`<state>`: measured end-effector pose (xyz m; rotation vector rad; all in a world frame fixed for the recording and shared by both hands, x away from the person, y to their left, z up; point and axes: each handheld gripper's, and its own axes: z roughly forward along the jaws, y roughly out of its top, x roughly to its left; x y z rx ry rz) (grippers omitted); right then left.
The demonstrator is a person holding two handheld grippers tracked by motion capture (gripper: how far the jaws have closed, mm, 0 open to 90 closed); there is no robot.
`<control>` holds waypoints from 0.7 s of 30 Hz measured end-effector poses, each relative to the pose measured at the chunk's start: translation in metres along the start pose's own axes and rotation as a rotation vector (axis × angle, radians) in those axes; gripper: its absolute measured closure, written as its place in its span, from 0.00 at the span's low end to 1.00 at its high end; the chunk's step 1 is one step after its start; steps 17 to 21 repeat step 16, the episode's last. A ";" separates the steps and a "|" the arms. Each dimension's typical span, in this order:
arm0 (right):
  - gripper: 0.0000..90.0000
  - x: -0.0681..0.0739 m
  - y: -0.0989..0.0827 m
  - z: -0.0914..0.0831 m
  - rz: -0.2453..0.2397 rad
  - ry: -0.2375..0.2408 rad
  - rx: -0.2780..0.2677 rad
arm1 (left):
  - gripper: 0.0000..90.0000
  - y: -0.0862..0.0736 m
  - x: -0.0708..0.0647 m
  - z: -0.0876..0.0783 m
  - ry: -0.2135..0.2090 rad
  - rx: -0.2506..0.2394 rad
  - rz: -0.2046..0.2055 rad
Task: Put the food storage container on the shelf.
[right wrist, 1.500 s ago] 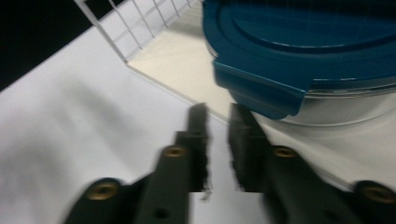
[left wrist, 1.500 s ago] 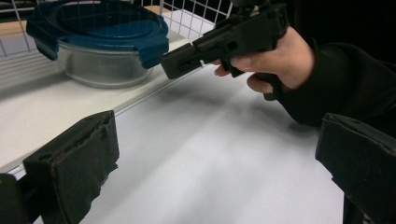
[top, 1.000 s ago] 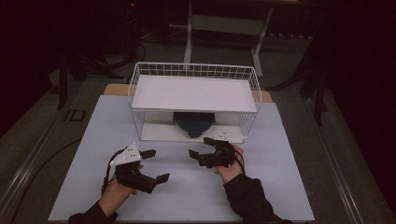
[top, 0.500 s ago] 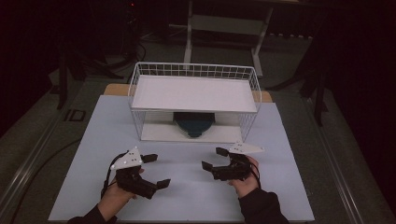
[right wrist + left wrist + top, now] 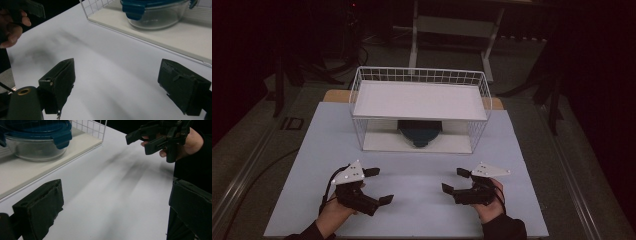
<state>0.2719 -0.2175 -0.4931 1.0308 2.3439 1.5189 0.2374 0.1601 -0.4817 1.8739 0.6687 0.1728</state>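
A clear glass container with a blue clip lid (image 5: 419, 132) sits on the lower board of a white wire rack (image 5: 419, 75), under its white shelf. The container appears at the top left of the left gripper view (image 5: 35, 142) and at the top right of the right gripper view (image 5: 155, 12). My left gripper (image 5: 379, 186) is held open over the table's front left, its jaws wide apart (image 5: 115, 205) with nothing between them. Level with it at the front right, my right gripper (image 5: 453, 180) is also open and empty (image 5: 121, 80). Both point inward, toward each other.
The pale table top (image 5: 422, 170) runs from the rack to the front edge. The rack's wire walls enclose its sides and back, and its front is open. The right gripper (image 5: 160, 137) shows far off in the left gripper view. Dark floor and stands surround the table.
My right gripper has drawn back from the rack's front, moving right and toward the near edge. The left gripper has barely shifted. Both stay open.
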 end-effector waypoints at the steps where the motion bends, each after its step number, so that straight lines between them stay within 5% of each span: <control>1: 0.16 -0.001 -0.002 -0.002 0.002 0.001 0.002 | 0.00 -0.001 0.000 0.001 -0.002 0.006 0.001; 9: 0.16 -0.009 -0.018 -0.013 0.002 -0.027 0.030 | 0.00 -0.004 -0.001 0.005 -0.014 0.020 0.006; 21: 0.16 -0.010 -0.018 -0.014 0.010 -0.028 0.010 | 0.00 -0.005 -0.005 0.008 -0.023 0.027 0.027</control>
